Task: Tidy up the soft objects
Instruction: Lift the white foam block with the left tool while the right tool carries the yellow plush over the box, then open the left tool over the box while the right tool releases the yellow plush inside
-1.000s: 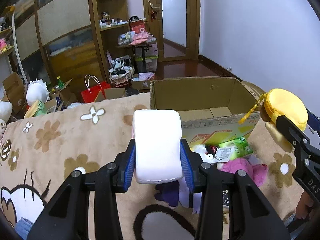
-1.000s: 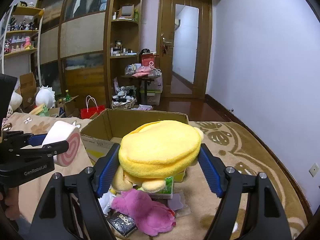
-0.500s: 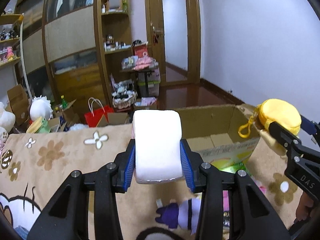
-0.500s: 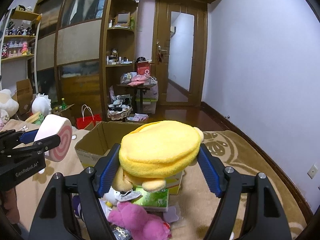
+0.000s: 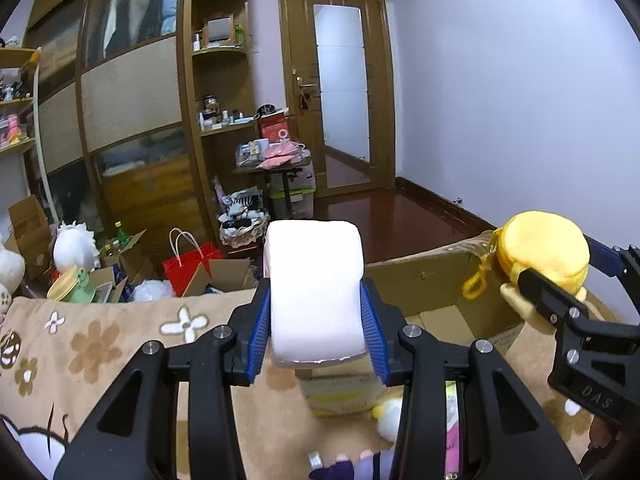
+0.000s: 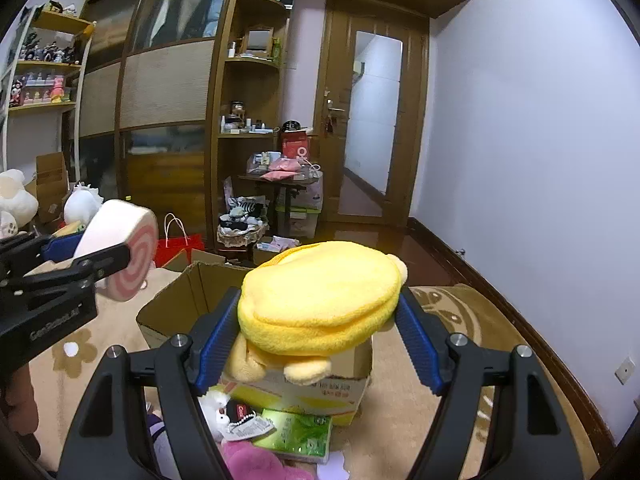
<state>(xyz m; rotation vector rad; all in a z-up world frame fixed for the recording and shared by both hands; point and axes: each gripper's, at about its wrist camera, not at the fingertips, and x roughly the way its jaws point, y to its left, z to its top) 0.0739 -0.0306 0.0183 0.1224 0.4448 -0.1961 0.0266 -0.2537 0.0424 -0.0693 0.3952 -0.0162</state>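
Observation:
My left gripper (image 5: 316,332) is shut on a white roll-cake plush (image 5: 315,292) with a pink swirl end, which also shows in the right wrist view (image 6: 120,256). It is held in the air to the left of an open cardboard box (image 5: 440,292). My right gripper (image 6: 320,340) is shut on a yellow plush pouch (image 6: 320,292) with a yellow clip, held above the box's (image 6: 192,300) near edge. The pouch also shows in the left wrist view (image 5: 544,252).
Loose soft toys and packets lie on the beige flower-patterned rug (image 5: 100,344) in front of the box: a pink plush (image 6: 256,460), a green packet (image 6: 296,432), a purple toy (image 5: 360,468). Shelves, a red bag (image 5: 192,264) and cartons stand behind.
Both grippers have risen with their plush toys still gripped. The box and the pile on the rug now sit lower in both views.

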